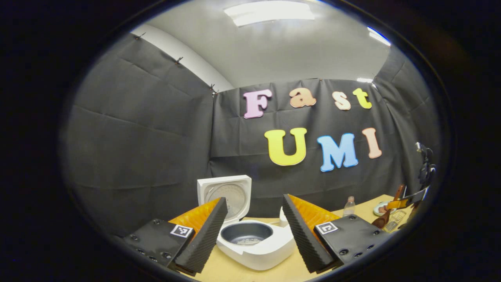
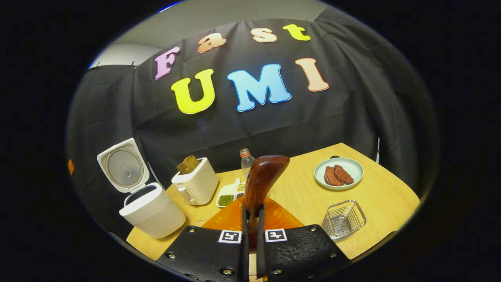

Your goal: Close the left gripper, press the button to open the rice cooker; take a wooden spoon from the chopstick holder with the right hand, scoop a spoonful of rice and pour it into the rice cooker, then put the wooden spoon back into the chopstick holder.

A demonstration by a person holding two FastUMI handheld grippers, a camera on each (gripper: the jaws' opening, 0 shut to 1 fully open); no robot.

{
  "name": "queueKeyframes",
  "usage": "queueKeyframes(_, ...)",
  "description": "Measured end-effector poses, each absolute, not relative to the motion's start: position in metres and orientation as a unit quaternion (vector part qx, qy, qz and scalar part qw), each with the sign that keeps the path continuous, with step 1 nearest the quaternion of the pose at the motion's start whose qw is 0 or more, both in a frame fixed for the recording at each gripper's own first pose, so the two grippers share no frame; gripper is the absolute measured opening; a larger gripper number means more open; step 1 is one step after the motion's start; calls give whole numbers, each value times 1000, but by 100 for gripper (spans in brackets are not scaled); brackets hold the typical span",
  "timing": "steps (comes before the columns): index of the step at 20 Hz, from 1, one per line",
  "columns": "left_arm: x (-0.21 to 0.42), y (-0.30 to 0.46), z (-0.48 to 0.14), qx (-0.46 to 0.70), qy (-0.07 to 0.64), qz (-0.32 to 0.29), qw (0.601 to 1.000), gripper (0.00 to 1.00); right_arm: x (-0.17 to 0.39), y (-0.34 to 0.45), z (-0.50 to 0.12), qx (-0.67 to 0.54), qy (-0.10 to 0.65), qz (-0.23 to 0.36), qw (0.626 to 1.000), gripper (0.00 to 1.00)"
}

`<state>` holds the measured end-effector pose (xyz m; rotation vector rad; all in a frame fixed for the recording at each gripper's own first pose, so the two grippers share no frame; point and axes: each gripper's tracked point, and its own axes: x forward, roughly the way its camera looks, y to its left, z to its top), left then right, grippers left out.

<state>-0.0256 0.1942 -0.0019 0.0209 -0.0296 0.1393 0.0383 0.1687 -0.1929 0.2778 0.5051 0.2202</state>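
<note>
The right hand-held gripper, at bottom centre of the right gripper view, is clamped on the wooden spoon. The left hand-held gripper hangs wide apart and empty over the rice cooker, whose lid is up, with what looks like rice in the pot. Likely next comes returning the spoon to the chopstick holder at lower right, clear of the plate, toaster and bottle.

A light wooden table is seen. On it are set an open white rice cooker, a toaster, a sectioned dish, a bottle, a plate and a clear basket.
</note>
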Motion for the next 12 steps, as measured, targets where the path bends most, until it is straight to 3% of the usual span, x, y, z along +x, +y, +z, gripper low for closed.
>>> queueKeyframes(12, -21, 235, -24, 13, 10, 77, 997, 98, 24, 233, -258, 80, 281, 129, 948, 8)
